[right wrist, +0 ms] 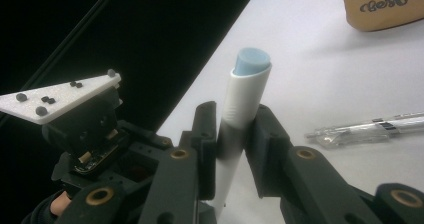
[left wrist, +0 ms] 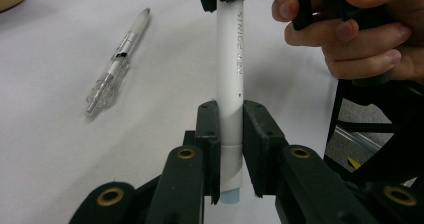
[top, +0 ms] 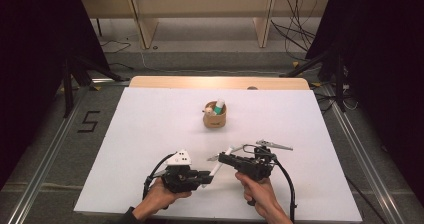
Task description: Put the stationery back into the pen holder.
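floor (top: pixel 60 134), left of frame: taped "5" (top: pixel 88 121) | brown cup (right wrist: pixel 385 6), upper right: script "Best" | white marker (left wrist: pixel 231 84), centre: faint print, unreadable

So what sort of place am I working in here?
Most likely a lab recording bay, not a home or office. A white tabletop sits between black curtains, tripod legs stand on the floor beside it, and loose cables trail over the floor behind.

High view looks down from above; both gripper views close-up, sharing white marker (left wrist: pixel 231 84).
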Available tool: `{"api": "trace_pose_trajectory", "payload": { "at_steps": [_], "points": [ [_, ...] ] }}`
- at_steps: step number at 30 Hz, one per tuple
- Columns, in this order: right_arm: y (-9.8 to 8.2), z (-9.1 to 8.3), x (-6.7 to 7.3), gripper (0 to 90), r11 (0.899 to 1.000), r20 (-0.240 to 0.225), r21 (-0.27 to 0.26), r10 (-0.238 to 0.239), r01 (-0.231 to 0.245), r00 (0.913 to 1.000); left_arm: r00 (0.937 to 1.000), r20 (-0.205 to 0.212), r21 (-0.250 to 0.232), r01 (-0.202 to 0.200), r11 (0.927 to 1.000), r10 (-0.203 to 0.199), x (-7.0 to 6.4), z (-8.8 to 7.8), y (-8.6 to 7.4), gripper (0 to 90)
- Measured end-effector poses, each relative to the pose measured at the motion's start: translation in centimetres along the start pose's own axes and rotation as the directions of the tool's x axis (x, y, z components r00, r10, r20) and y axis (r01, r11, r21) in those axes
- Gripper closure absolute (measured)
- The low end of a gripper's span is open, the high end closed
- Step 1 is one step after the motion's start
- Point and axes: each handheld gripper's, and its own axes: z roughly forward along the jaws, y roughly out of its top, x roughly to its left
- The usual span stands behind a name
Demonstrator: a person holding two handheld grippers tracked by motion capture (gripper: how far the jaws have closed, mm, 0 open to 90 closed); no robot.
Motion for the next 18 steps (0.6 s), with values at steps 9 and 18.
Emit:
{"api": "trace_pose_trajectory", "payload": {
  "at_steps": [9,18],
  "points": [
    [0.15,-0.14,0.42,78.8,1.000,-0.026,-0.004,-0.020,0.019,0.9995,0.9998,0.019,-0.002,-0.012,0.9999,0.012,0.08,0.06,0.05,64.8],
    [0.83,-0.86,0.54,78.9,0.996,0.019,-0.026,-0.080,0.081,0.9966,1.0000,0.005,0.025,-0.006,0.9997,0.006,0.55,-0.27,0.13,35.9]
  ]
}}
